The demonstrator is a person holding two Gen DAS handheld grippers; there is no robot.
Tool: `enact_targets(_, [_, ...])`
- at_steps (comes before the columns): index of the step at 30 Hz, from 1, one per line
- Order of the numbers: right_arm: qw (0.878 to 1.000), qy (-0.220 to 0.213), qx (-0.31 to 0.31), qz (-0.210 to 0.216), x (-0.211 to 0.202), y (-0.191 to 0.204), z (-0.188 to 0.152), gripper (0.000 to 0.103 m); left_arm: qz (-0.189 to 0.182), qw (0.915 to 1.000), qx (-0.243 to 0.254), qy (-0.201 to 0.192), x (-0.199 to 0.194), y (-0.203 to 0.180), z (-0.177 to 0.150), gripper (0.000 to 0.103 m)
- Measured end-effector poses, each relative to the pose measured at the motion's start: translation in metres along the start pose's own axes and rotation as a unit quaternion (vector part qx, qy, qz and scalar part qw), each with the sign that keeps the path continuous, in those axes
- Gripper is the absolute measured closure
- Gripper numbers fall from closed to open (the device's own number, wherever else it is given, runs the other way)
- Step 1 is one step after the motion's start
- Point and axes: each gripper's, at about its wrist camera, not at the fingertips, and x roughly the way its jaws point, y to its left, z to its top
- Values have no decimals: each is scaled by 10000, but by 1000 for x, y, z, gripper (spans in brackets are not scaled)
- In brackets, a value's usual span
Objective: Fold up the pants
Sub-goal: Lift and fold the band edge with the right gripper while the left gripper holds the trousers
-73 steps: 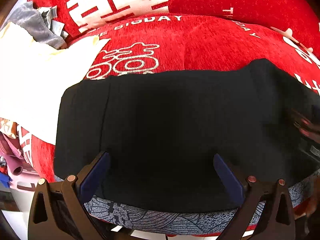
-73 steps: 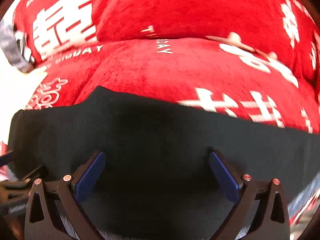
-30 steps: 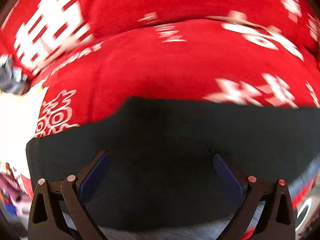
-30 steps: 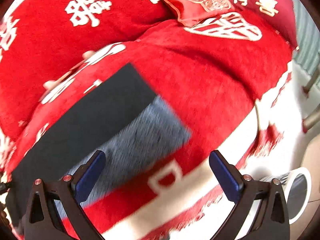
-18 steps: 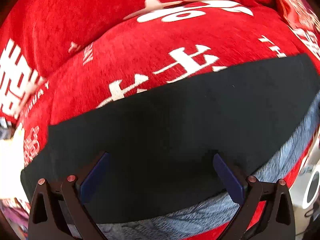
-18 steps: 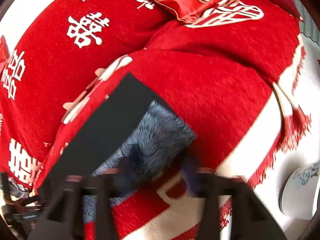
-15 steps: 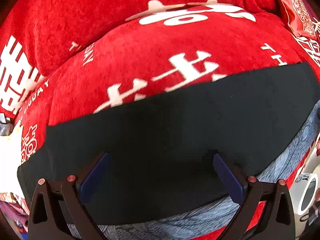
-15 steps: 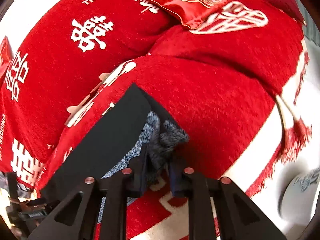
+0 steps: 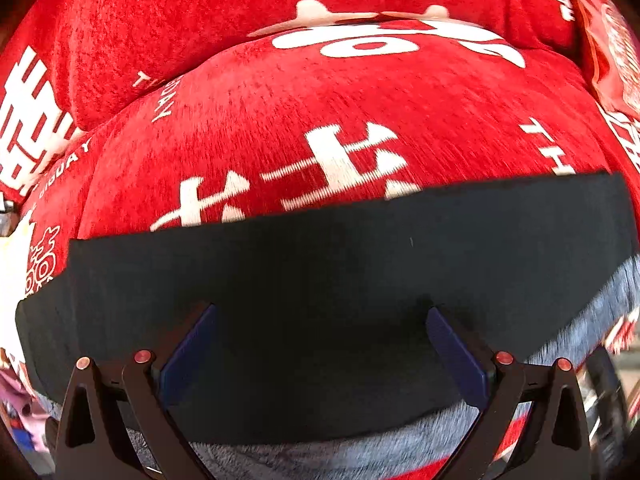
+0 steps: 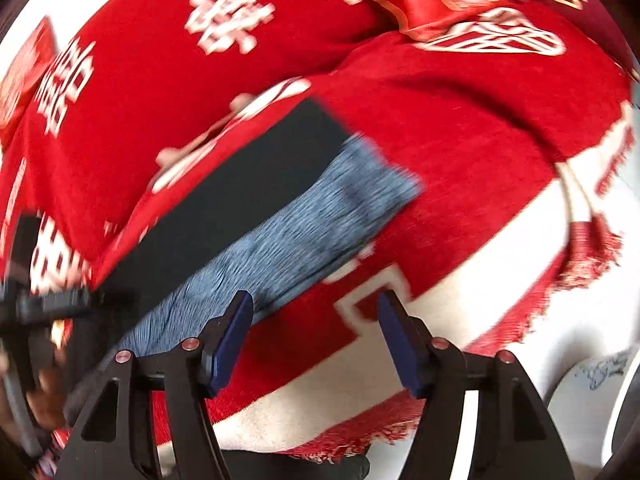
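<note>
On the red blanket (image 10: 460, 168): pants (image 10: 248, 200) lying flat.
Right gripper (image 10: 314, 338) opening, nothing between; left gripper (image 9: 320, 352) spread above pants.

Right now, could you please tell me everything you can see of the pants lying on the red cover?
The pants lie flat as a long, narrow band on the red cover, running diagonally in the right wrist view. The outside is plain black cloth; a blue-grey, fuzzy-looking strip, perhaps the lining, shows along the near edge and at the squared-off end. In the left wrist view the black cloth spans nearly the whole frame. Neither gripper holds them.
</note>
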Motion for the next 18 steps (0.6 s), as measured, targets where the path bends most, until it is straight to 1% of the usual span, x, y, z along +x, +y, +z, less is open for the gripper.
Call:
enact_targets(1, [10000,-21,-18,13,4,3,2,30,172,9998,-103,2,0,1,4,0])
enact_targets(2, [9999,-106,-66,46,5,7,5,21,267,9994,-229,21,0,4,8,0])
enact_targets(3, [9997,-146,-139,171,6,11,10,20,267,9989,-369,66,0,9,9,0])
enact_targets(5, [9989,-76,-274,380,12,19,19,20,187,9982,-556,110,-2,16,7,0])
enact_targets(7, [9968,-23,-508,623,17,29,23,19,267,9973,-666,125,-1,22,2,0])
enact_targets(8, [9956,19,-589,729,21,32,22,18,309,9973,-650,174,3,22,1,0])
enact_targets(9, [9951,17,-626,759,24,32,20,16,333,9974,-581,276,11,21,1,0])
enact_targets(10, [9949,-71,-643,770,24,34,19,16,312,9976,-554,282,16,21,2,0])
enact_targets(11, [9948,-116,-625,793,23,33,17,16,277,9978,-567,181,16,22,2,0])
enact_targets(14, [9941,-195,-486,952,18,30,16,16,270,9978,-584,170,17,22,5,0])
enact_targets(18, [9936,-391,-578,885,29,38,32,18,230,9973,-684,149,19,22,8,0])
